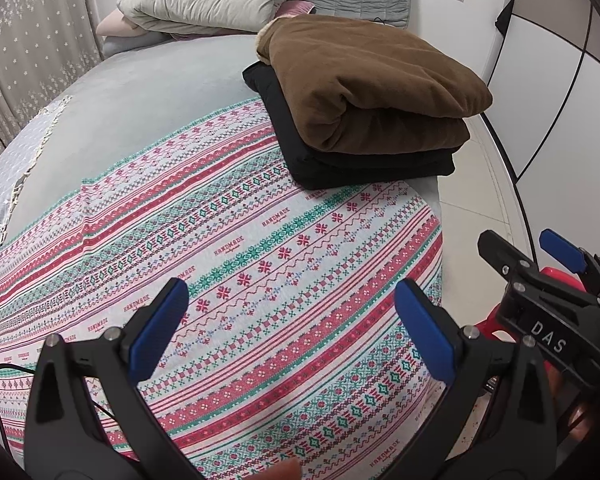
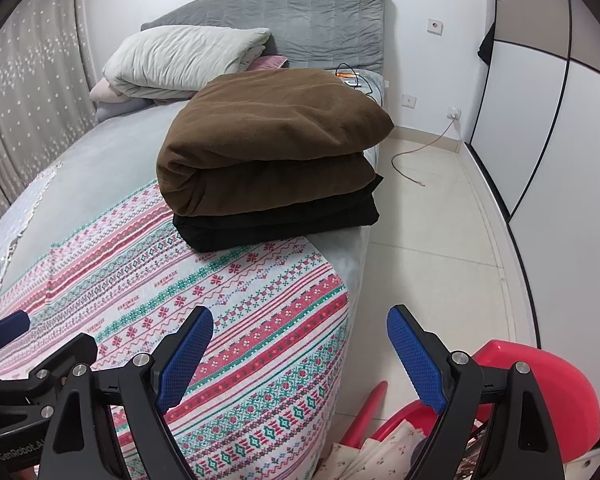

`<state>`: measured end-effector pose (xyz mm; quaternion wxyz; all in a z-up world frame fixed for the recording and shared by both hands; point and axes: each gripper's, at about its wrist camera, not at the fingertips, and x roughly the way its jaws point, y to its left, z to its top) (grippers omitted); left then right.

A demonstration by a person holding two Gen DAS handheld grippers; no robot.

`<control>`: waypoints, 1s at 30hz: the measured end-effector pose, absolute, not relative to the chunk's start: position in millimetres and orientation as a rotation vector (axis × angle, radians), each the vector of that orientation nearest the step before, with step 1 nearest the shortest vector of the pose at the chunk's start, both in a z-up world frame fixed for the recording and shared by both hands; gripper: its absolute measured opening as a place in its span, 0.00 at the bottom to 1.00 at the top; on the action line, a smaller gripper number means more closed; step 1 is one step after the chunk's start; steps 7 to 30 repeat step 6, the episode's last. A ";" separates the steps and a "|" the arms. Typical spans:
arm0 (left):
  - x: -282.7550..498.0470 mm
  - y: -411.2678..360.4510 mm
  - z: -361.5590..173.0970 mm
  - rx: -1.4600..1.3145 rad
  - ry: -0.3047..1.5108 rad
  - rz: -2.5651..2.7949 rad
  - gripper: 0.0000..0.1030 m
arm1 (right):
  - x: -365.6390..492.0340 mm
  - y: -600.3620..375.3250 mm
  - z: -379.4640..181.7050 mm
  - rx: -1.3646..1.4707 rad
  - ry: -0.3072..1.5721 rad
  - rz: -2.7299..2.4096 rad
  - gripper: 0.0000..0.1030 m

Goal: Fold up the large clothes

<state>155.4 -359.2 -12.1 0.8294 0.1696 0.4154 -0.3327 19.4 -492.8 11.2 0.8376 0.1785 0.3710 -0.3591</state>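
A folded brown fleece garment (image 2: 272, 148) lies on a folded black garment (image 2: 284, 220) at the far right of the grey bed (image 2: 112, 152), their near edge on a pink-and-green patterned cloth (image 1: 236, 264). The left gripper (image 1: 290, 330) and the right gripper (image 2: 300, 354) hang above the cloth's near right part, jaws apart and holding nothing, beside a red plastic chair (image 2: 540, 376).

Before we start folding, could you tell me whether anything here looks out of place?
A loose cable trails from the wall socket across the floor, its free end plugged into nothing. The folded stack sits neatly on the bed.
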 end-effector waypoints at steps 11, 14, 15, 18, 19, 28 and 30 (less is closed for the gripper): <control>153.9 -361.2 -10.9 0.357 0.890 -0.717 0.99 | 16.4 -496.4 10.6 0.391 0.783 -0.756 0.87; 153.9 -361.2 -10.9 0.357 0.890 -0.717 0.99 | 16.4 -496.4 10.6 0.391 0.783 -0.756 0.87; 153.9 -361.2 -10.9 0.357 0.890 -0.717 0.99 | 16.4 -496.4 10.6 0.391 0.783 -0.756 0.87; 153.9 -361.2 -10.9 0.357 0.890 -0.717 0.99 | 16.4 -496.4 10.6 0.391 0.783 -0.756 0.87; 153.9 -361.2 -10.9 0.357 0.890 -0.717 0.99 | 16.4 -496.4 10.6 0.391 0.783 -0.756 0.87; 153.9 -361.2 -10.9 0.357 0.890 -0.717 0.99 | 16.4 -496.4 10.6 0.391 0.783 -0.756 0.87; 153.9 -361.2 -10.9 0.357 0.890 -0.717 0.99 | 16.4 -496.4 10.6 0.391 0.783 -0.756 0.87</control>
